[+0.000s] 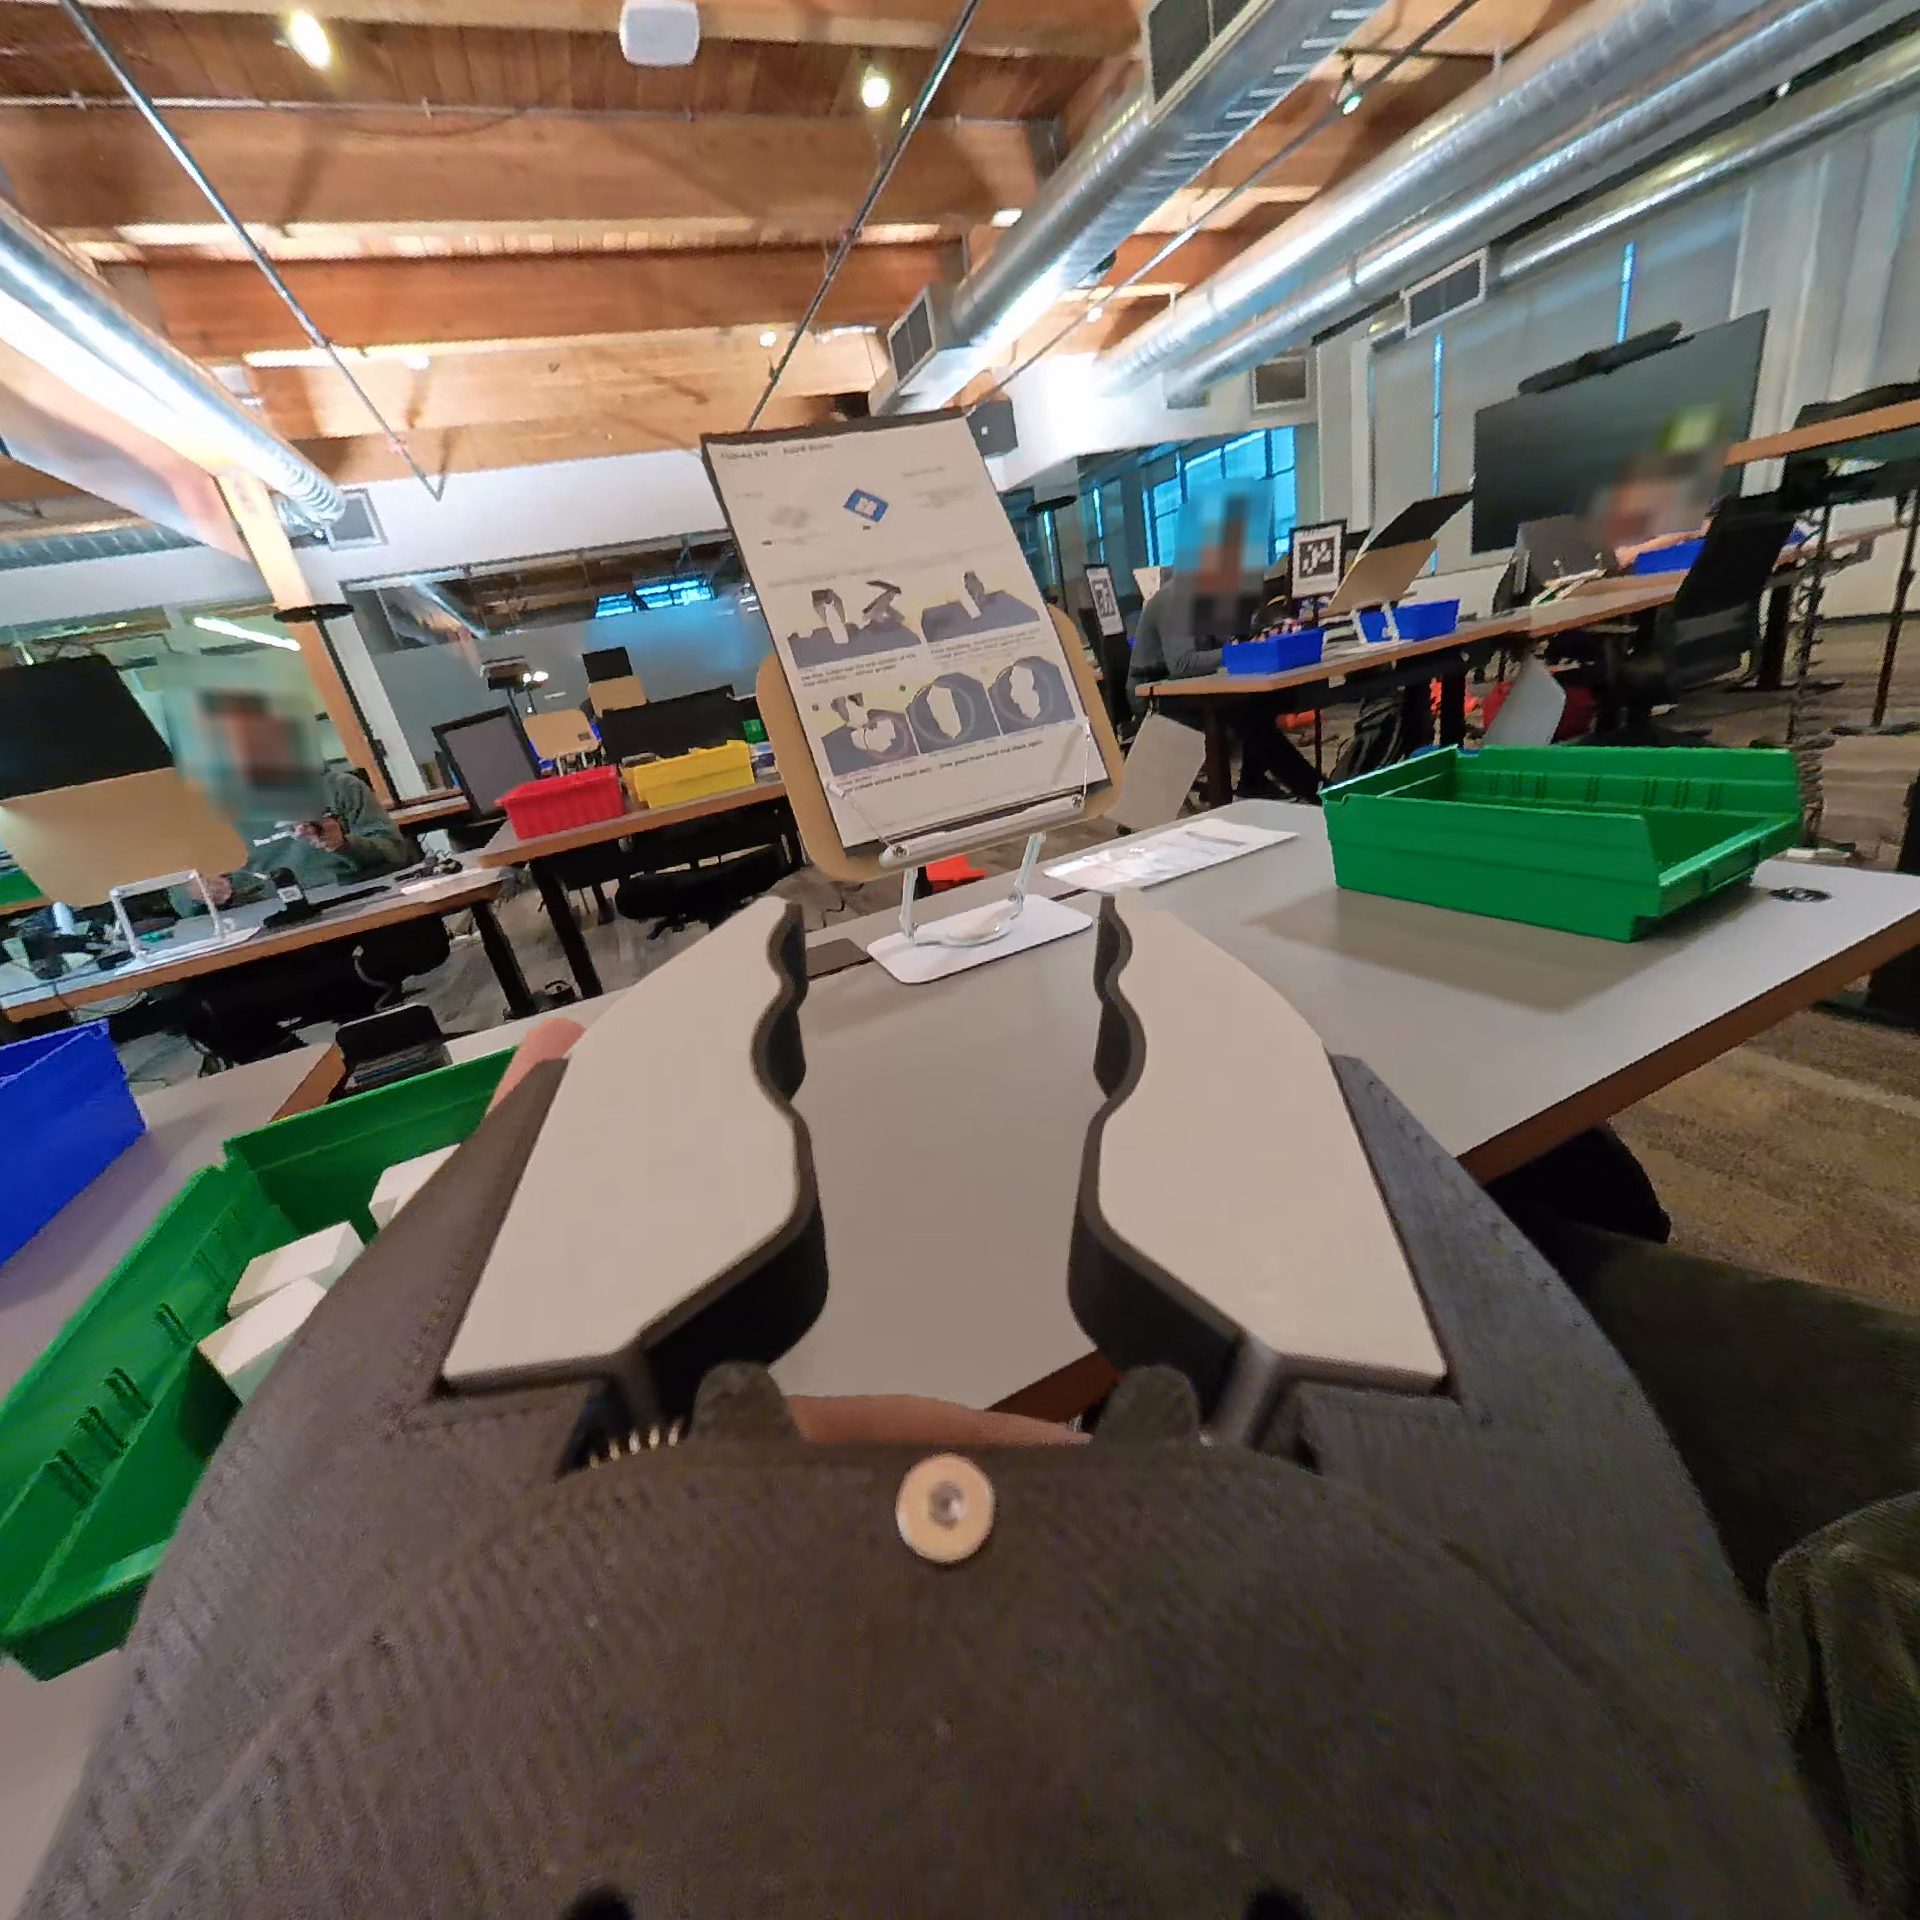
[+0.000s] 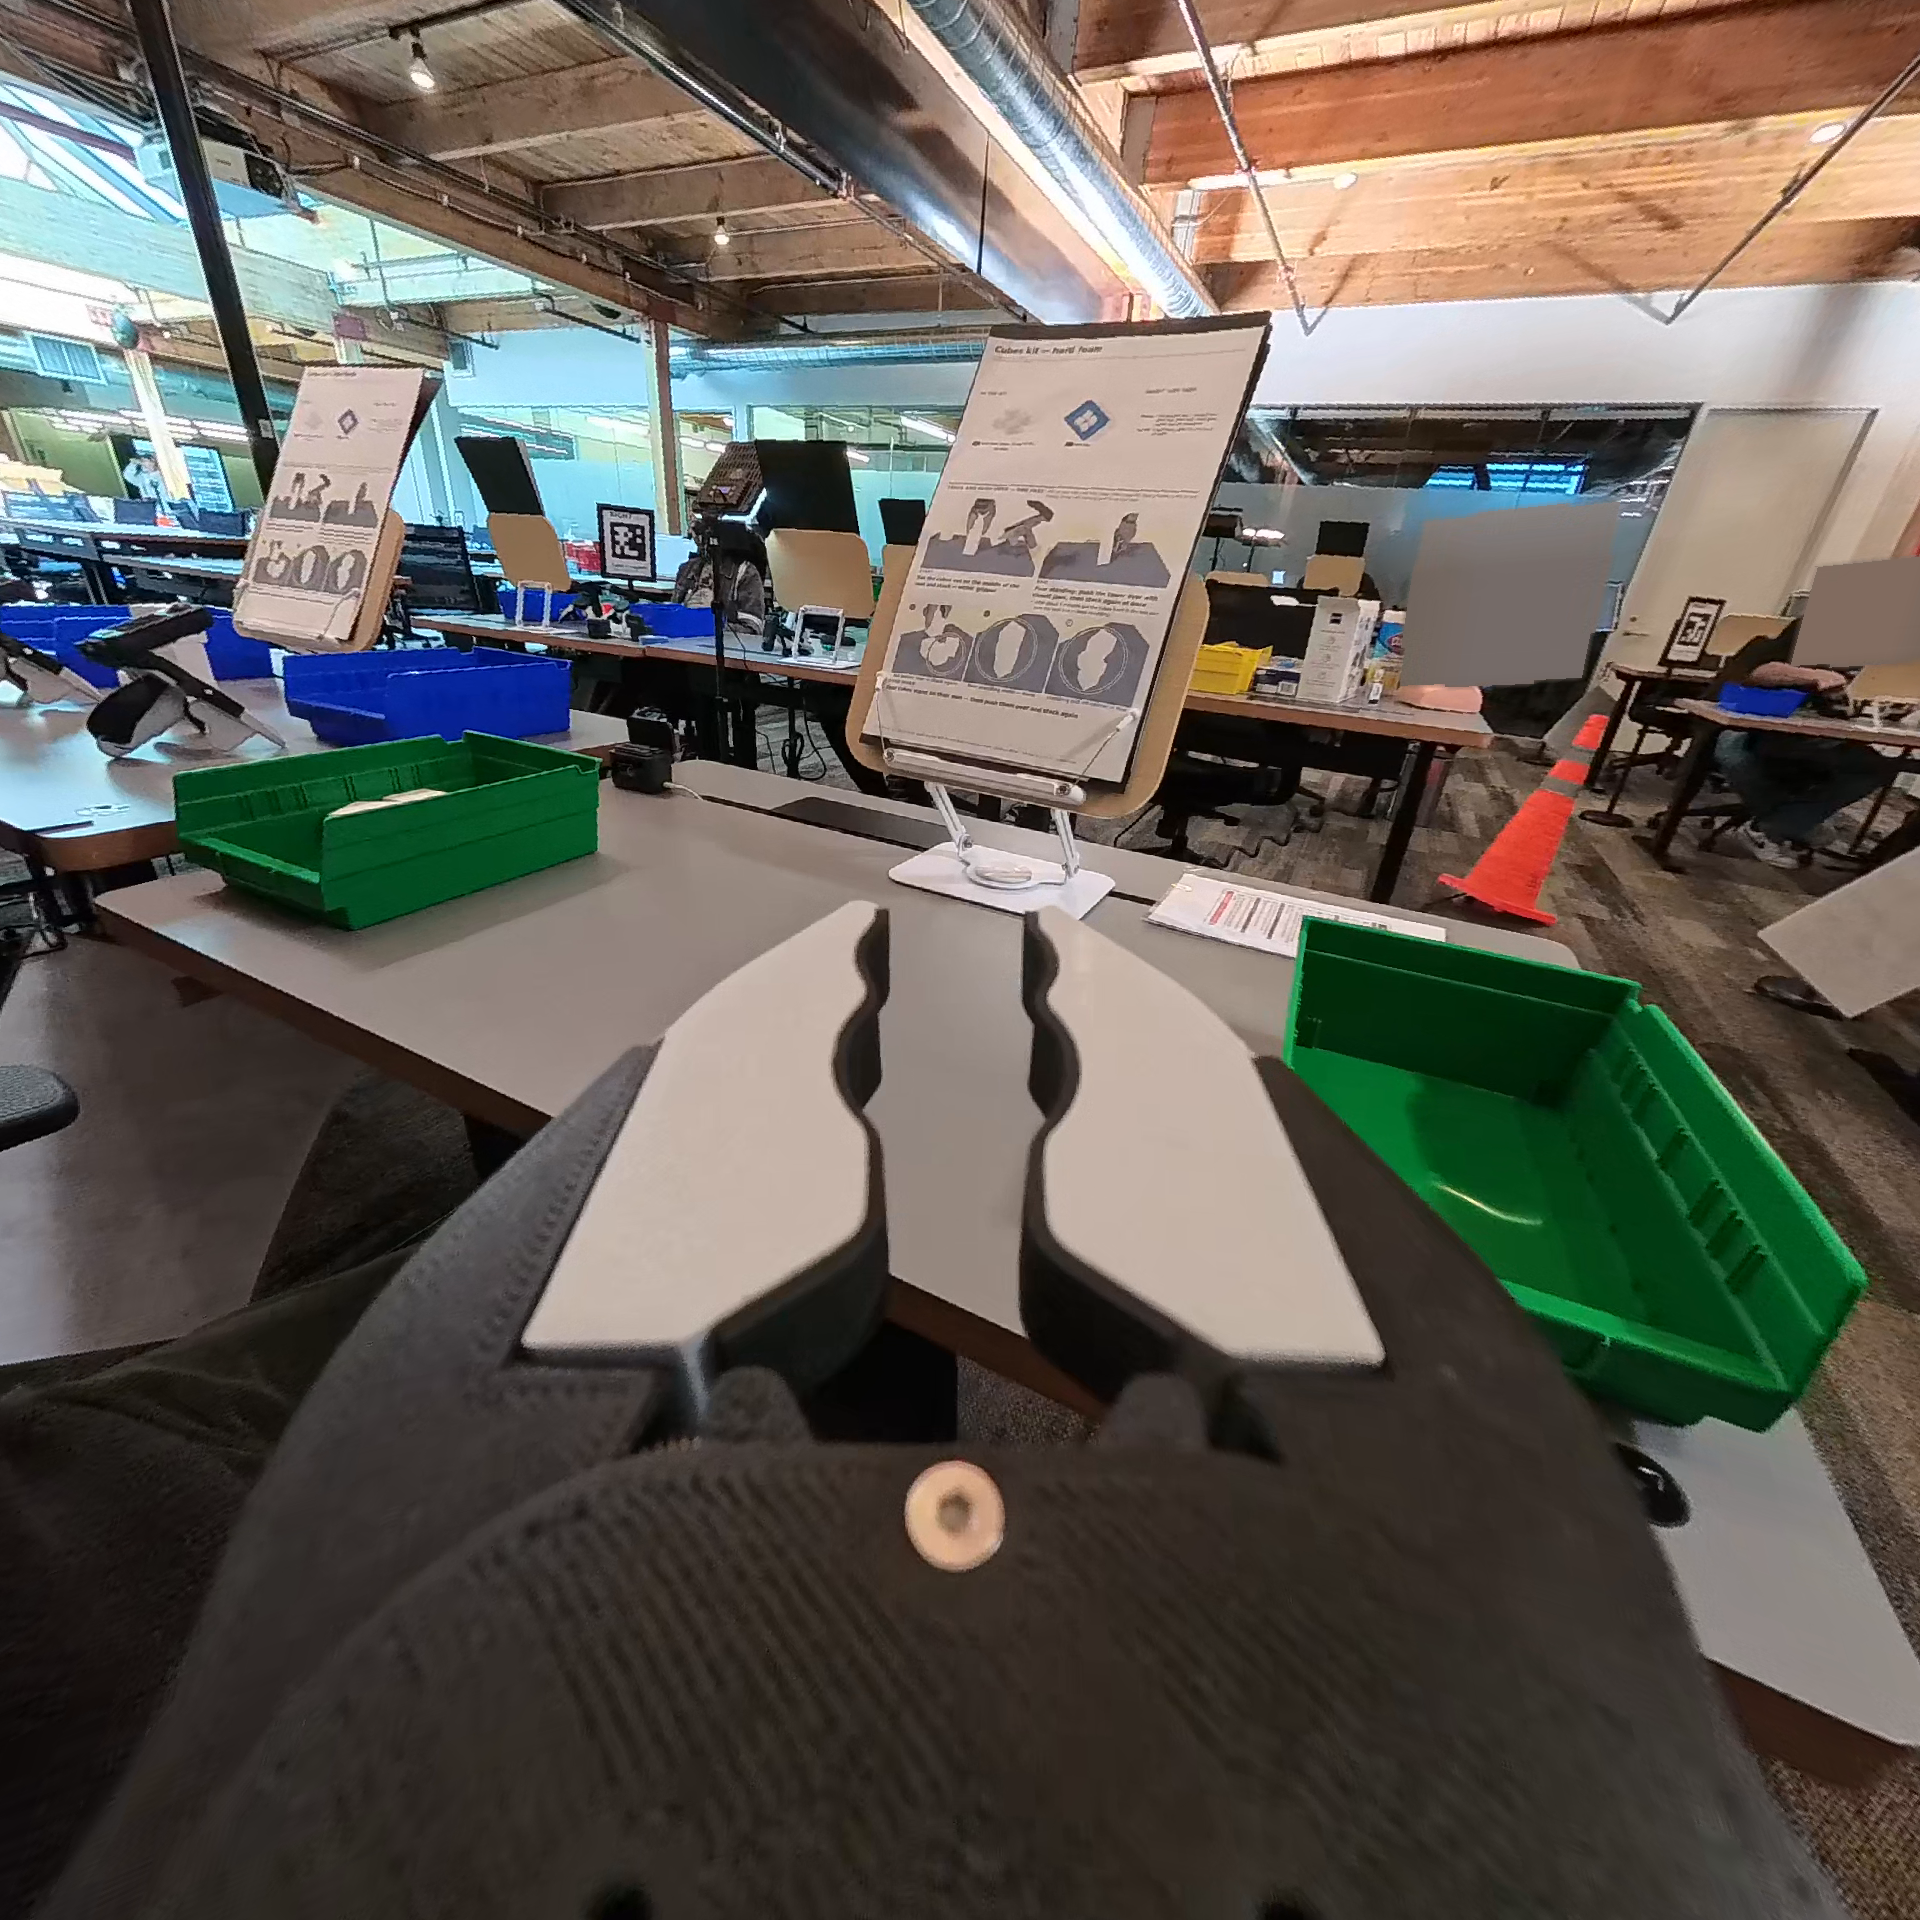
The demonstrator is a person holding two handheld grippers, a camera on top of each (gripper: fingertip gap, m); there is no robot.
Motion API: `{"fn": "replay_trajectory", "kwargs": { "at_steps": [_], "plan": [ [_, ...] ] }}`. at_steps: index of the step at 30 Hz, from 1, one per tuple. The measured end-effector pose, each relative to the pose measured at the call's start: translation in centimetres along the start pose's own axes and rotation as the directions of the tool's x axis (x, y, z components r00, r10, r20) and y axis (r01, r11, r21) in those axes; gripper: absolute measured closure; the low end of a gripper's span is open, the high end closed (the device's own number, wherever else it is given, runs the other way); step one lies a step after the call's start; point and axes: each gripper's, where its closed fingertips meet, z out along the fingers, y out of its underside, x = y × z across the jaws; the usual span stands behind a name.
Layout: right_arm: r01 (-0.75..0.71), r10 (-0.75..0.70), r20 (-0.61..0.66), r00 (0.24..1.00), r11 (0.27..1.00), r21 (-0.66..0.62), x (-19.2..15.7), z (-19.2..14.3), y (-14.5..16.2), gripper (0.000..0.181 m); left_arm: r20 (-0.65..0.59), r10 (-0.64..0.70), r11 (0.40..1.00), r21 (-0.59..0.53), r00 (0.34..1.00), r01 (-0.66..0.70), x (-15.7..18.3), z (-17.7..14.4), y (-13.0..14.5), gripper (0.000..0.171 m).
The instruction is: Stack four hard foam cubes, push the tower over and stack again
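Wooden ceiling beams and silver ducts run over a wide workroom of long desks, where people sit at the far rows among blue, red and yellow bins. Nearest is a grey desk [image 2: 582, 987] with a brown edge, and both grippers hang over its near edge, empty. At the desk's left end a green bin [image 2: 384, 821] holds the white foam cubes [image 2: 390, 802]; in the left wrist view the same bin [image 1: 135, 1351] lies close beside the gripper, with the cubes [image 1: 275, 1299] resting on its floor and partly hidden behind the gripper body. The left gripper [image 1: 945, 956] has its grey-faced fingers [image 1: 665, 1164] spread wide, with bare desk showing between them. At the middle of the far edge stands an instruction sheet on a tilted stand [image 2: 1049, 582], its white foot on the desk; a loose paper [image 2: 1262, 914] lies flat just right of that foot. The right gripper [image 2: 956, 951] has its fingers [image 2: 748, 1153] parted more narrowly, a strip of desk visible in the gap. At the desk's right end sits a second green bin [image 2: 1621, 1226], with nothing visible inside, and an orange traffic cone [image 2: 1517, 842] stands on the carpet beyond.
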Motion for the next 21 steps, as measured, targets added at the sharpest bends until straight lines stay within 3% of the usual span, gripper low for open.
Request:
{"fn": "replay_trajectory", "kwargs": {
  "at_steps": [5,12,17,21],
  "plan": [
    [0.001,-0.001,-0.002,1.0,1.0,-0.004,0.0,0.1,0.1,0.156,0.02,-0.015,1.0,0.026,1.0,0.015,-0.9,-0.8,-0.8,0.118],
    [0.002,-0.002,-0.008,1.0,1.0,-0.008,0.2,0.1,0.2,0.157,0.081,0.007,1.0,-0.024,0.997,-0.005,-2.3,-2.2,-1.8,0.116],
    [0.0,0.0,-0.017,1.0,1.0,-0.002,0.4,0.0,0.0,0.157,0.059,0.057,0.975,-0.218,0.997,-0.043,-2.6,-5.5,-1.0,0.104],
    [-0.004,0.004,-0.016,1.0,1.0,-0.002,0.3,0.2,0.0,0.157,0.045,0.047,0.985,-0.17,0.998,-0.039,-2.8,-7.6,-2.3,0.106]
  ]
}}
